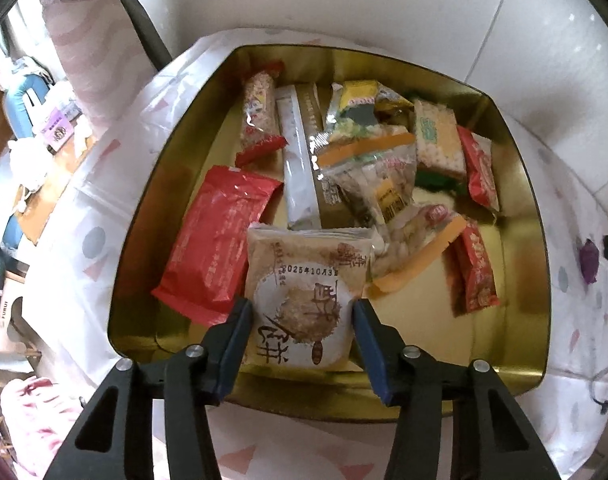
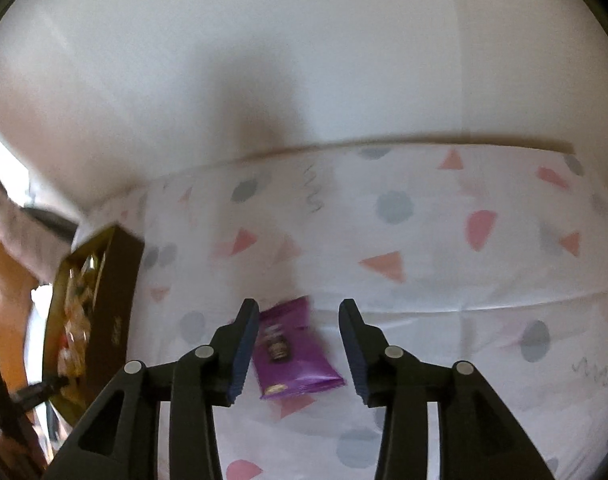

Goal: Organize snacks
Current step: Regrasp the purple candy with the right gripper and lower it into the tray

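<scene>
A gold tin [image 1: 520, 216] sits on the counter [image 2: 424, 240] under a patterned cloth, holding a large red packet [image 1: 219, 236], a pale stick pack [image 1: 299, 168] and other wrapped snacks. The left gripper [image 1: 301, 312] has its jaws clamped on a beige pastry packet [image 1: 304, 300] over the tin's near edge. The right gripper [image 2: 299, 316] hangs with jaws apart above a purple snack packet [image 2: 295, 348] lying flat on the cloth, not touching it.
</scene>
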